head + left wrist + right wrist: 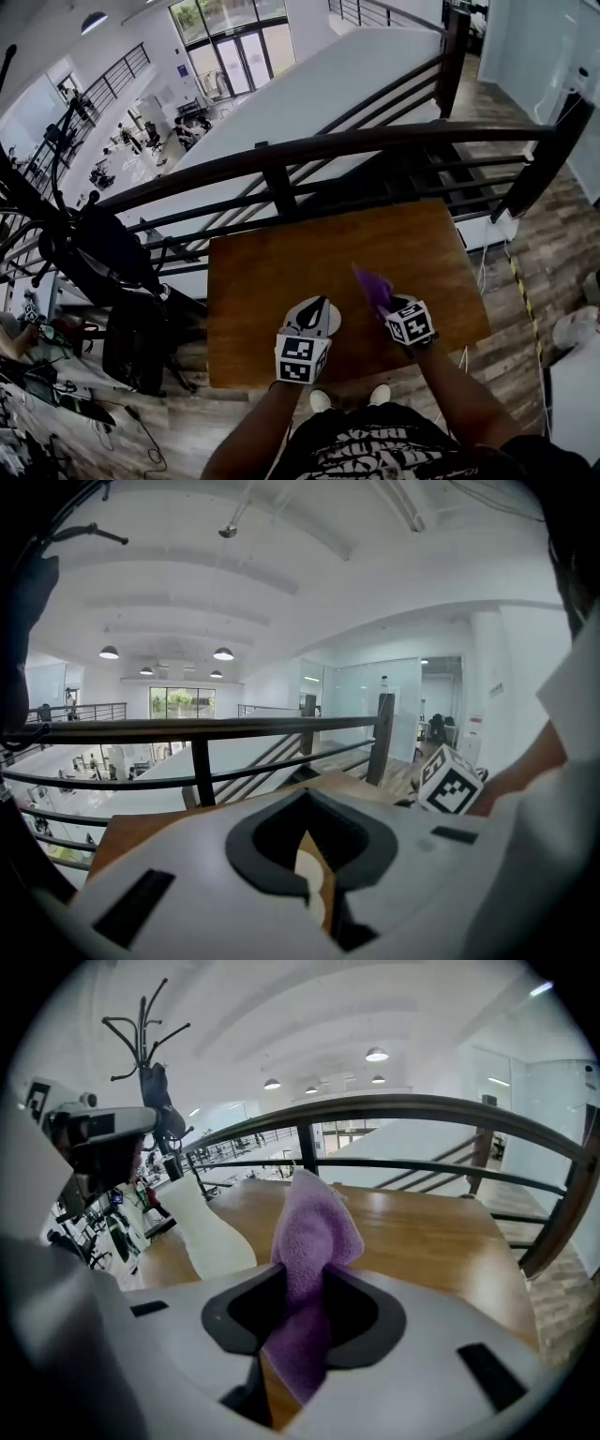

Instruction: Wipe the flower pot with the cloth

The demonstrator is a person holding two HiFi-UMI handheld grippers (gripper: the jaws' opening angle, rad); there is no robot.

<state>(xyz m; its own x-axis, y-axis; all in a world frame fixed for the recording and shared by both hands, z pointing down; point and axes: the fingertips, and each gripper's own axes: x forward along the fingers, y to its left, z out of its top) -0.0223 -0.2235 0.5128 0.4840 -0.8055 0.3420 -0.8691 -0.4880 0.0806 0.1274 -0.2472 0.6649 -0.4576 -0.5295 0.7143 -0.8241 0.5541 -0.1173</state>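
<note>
The white-bodied left gripper point(314, 892) holds its jaws close on a cream-white rounded flower pot point(308, 870). A brown wooden table top point(141, 832) lies at 9 o'clock, a dark metal railing point(202, 766) at 12, and a white cube with black square markers point(454, 782) at 3.

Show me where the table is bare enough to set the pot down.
The table is bare across its far half up to the railing, and along its left and right edges. The only crowding is at the middle of the near edge, where the left gripper with the flower pot and the right gripper with the cloth are close together.
</note>
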